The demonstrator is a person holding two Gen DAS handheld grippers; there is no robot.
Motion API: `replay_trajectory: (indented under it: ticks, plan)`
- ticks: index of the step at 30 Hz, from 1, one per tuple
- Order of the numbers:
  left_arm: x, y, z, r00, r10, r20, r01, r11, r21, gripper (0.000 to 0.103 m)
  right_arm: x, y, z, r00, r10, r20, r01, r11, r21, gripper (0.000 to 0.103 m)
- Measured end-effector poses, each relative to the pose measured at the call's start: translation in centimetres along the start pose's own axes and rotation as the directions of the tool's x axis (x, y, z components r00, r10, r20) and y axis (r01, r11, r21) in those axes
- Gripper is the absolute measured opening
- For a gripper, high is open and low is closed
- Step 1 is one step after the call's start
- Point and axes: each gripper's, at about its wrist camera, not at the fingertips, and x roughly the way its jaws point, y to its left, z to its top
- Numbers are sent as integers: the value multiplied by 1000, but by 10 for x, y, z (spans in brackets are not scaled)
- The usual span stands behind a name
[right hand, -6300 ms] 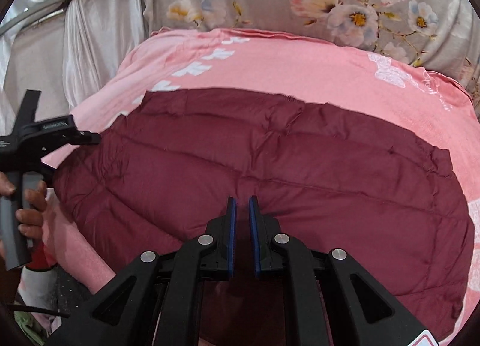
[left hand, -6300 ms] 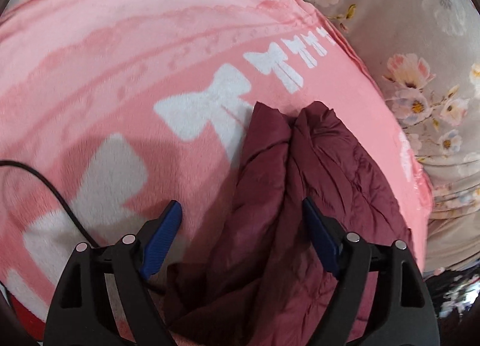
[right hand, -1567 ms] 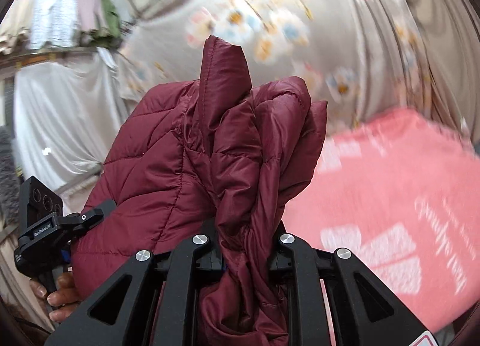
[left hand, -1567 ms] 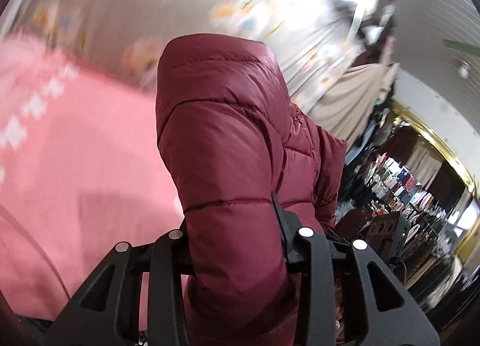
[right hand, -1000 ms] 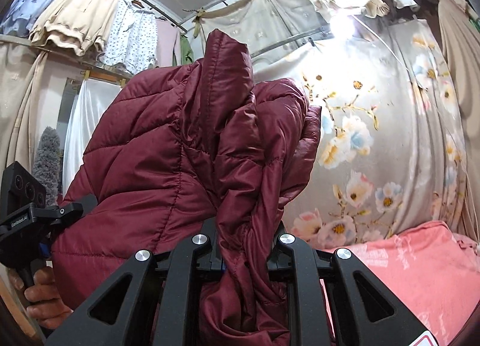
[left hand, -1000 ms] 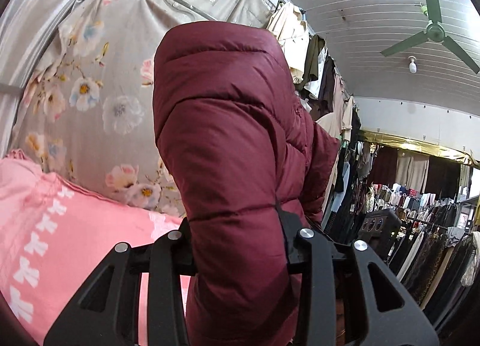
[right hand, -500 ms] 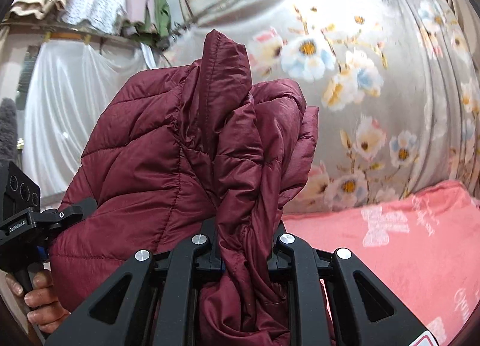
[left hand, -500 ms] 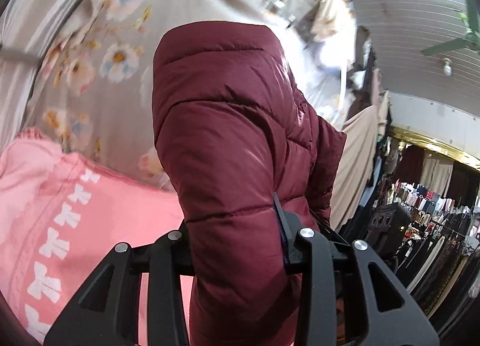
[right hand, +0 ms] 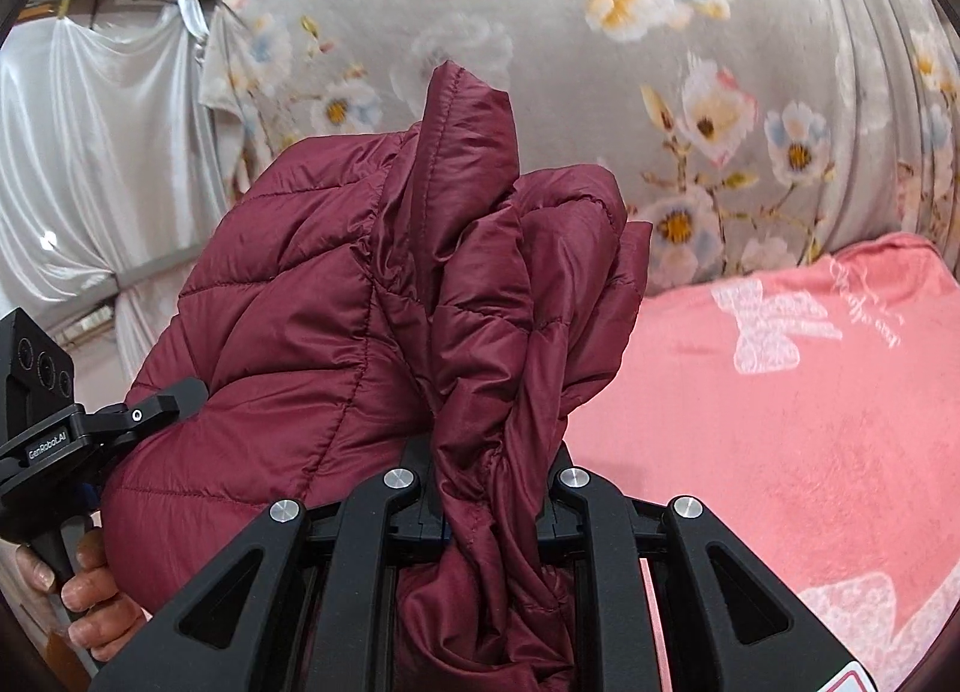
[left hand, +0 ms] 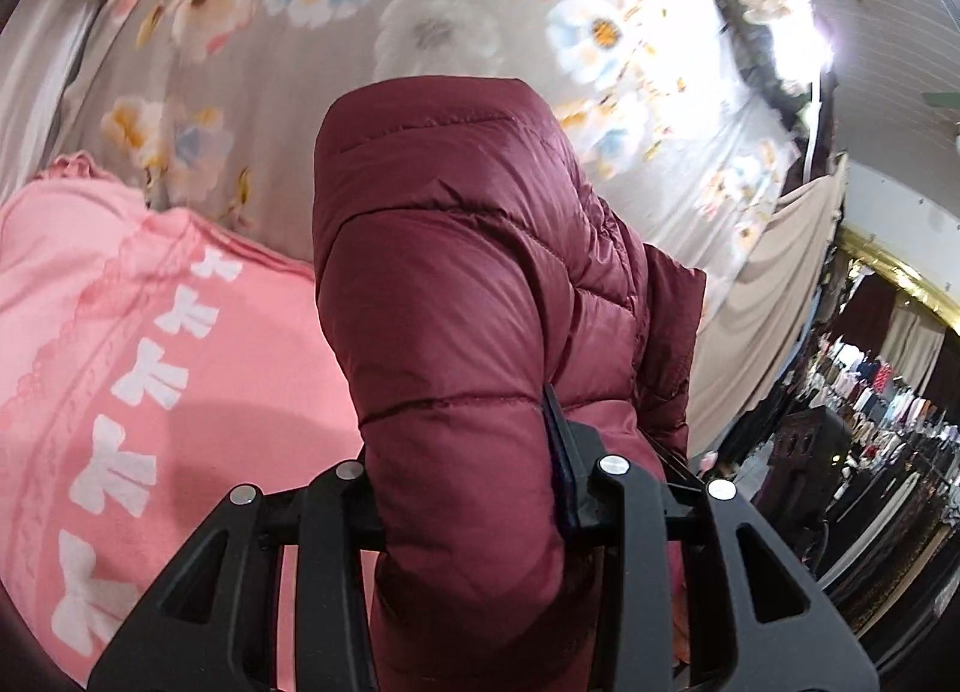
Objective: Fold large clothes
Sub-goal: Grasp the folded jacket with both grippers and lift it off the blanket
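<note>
Both grippers were seen clamped on a maroon puffer jacket (left hand: 456, 332): the left gripper (left hand: 474, 488) was closed around a thick padded fold, and the right gripper (right hand: 492, 488) was pinched on a bunched, twisted wad of the same jacket (right hand: 372, 296).

A pink blanket (left hand: 120, 332) with white bow prints was spread over the surface at the lower left of the left wrist view and at the lower right (right hand: 780, 422) of the right wrist view. A grey floral curtain (left hand: 420, 20) was hung behind it, filling the upper part of both views. White drapery (right hand: 90, 152) was seen at the upper left of the right wrist view, and racks of clothes (left hand: 888, 392) at the right edge of the left wrist view.

The left gripper's inner fingers were mostly hidden by the fabric. In the right wrist view the left gripper (right hand: 54, 434) was partly cut off at the lower left, with a hand (right hand: 90, 602) on its handle.

The jacket was held raised above the blanket, with its long axis running up the frame from each gripper and a narrow flap pointing to the top.
</note>
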Motion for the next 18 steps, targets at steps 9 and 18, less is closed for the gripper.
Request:
replay_trajectory:
  ticks: [9, 18]
  plan:
    - [63, 70, -29, 995, 46, -90, -54, 995, -87, 35, 74, -25, -38, 992, -46, -116, 48, 999, 16, 15]
    - [119, 124, -58, 982, 67, -179, -91, 987, -130, 35, 128, -52, -70, 970, -99, -221, 107, 994, 27, 15]
